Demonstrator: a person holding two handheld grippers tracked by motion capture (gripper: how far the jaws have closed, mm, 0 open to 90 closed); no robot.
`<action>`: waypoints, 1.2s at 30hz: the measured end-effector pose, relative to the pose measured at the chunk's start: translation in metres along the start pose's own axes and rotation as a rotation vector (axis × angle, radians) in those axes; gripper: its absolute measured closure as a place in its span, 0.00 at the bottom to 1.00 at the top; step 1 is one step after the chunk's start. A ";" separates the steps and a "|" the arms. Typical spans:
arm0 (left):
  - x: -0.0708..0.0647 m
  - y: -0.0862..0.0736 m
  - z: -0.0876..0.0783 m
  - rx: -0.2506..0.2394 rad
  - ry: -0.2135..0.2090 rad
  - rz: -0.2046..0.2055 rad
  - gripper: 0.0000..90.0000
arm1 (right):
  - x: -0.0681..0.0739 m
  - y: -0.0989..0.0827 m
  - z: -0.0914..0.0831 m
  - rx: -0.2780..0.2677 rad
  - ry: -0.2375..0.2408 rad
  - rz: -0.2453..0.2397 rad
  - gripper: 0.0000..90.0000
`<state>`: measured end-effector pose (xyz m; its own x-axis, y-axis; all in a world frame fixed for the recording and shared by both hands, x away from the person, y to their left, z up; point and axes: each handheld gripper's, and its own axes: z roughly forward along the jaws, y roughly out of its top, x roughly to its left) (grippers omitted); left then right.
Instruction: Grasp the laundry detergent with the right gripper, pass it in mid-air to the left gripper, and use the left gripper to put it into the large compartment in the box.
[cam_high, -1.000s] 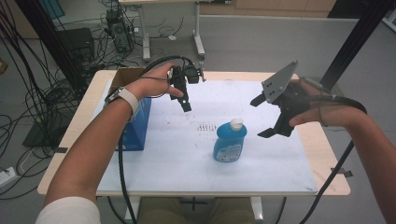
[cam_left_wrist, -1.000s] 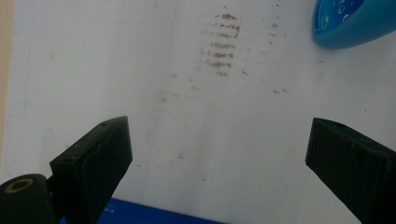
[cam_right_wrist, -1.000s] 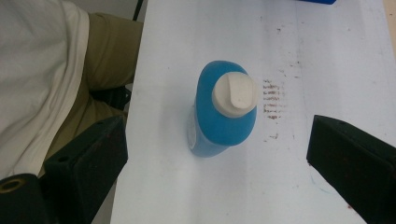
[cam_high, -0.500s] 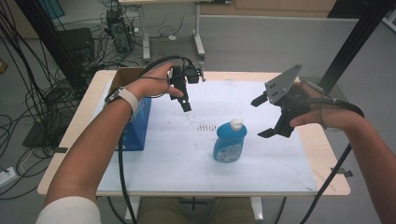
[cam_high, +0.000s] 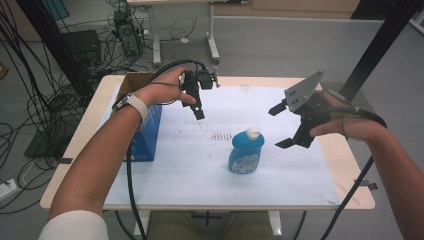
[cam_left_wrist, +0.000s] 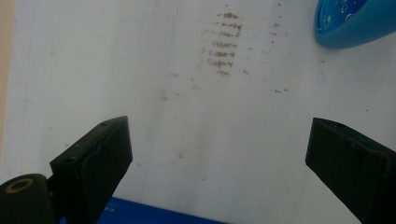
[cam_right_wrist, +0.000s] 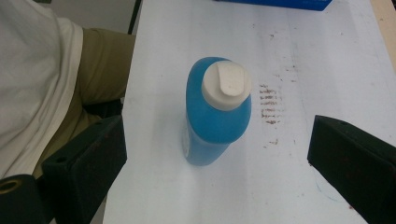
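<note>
Blue bottle (cam_high: 246, 154) with a white flip cap (cam_high: 254, 132) standing upright on the white sheet of the bench (cam_high: 345, 195), near its middle, its long axis vertical. The right gripper (cam_high: 286, 126) hangs in the air just to the bottle's right, above cap height, its fingers (cam_right_wrist: 348, 161) spread wide and holding nothing; along that gripper's own line of sight the bottle stands between the two fingers and a little ahead of them, cap uppermost. The left gripper (cam_high: 198, 111) hovers farther off, up and to the left over the sheet near the blue box (cam_high: 150, 142), fingers (cam_left_wrist: 95, 161) likewise apart and empty, with the bottle's base at the upper right of its view. Judged from this layout, the right gripper is the nearer one to close on the bottle's body.
</note>
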<state>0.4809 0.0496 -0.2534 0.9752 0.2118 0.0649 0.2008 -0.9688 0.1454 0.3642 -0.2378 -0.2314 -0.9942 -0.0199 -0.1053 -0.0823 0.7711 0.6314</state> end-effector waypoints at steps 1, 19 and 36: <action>0.000 0.000 0.000 0.000 0.000 0.000 0.08 | 0.000 0.000 0.000 0.000 0.000 0.000 0.05; 0.000 0.001 0.001 0.002 0.001 -0.002 0.08 | -0.001 -0.017 0.004 -0.056 -0.005 0.030 0.05; 0.000 0.001 0.003 0.011 0.002 -0.002 0.08 | -0.004 -0.035 0.013 -0.048 0.008 0.061 0.05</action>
<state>0.4817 0.0484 -0.2559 0.9745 0.2144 0.0666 0.2041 -0.9696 0.1346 0.3719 -0.2563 -0.2636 -0.9980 0.0210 -0.0598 -0.0247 0.7398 0.6724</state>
